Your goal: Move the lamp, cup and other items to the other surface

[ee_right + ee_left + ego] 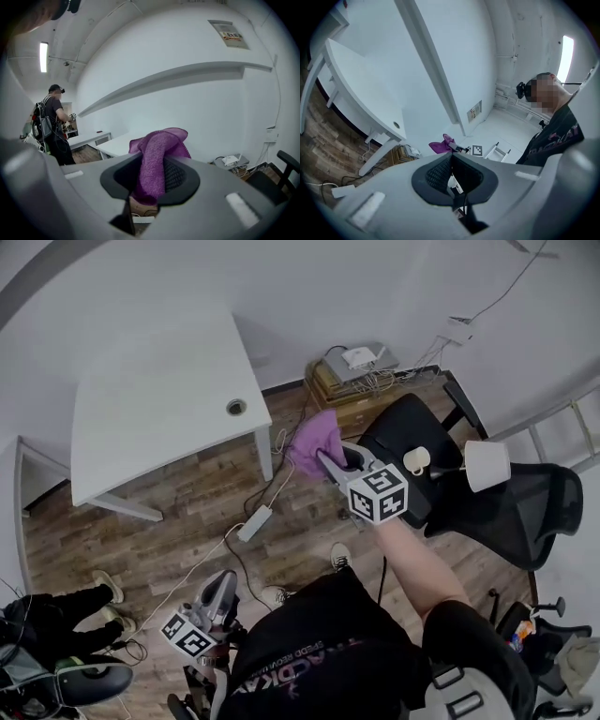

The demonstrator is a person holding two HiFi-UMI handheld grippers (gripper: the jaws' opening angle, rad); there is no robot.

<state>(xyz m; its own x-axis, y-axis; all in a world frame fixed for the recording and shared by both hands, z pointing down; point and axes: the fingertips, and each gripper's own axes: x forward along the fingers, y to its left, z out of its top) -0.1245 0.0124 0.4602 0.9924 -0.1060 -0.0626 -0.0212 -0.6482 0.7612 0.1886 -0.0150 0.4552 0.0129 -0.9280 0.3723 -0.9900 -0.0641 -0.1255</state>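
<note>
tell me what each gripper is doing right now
Left gripper: closed, nothing between its jaws.
Right gripper: closed on the purple cloth.

The person wears a black short-sleeved T-shirt (pixel 319 652) with dull pinkish lettering across the chest, low in the centre of the head view. The right hand-held gripper (pixel 328 460) at centre and the left hand-held gripper (pixel 225 582) at lower left are grey with dark ribbed pads. Each bears a white marker cube (pixel 378 493) printed with black squares.
</note>
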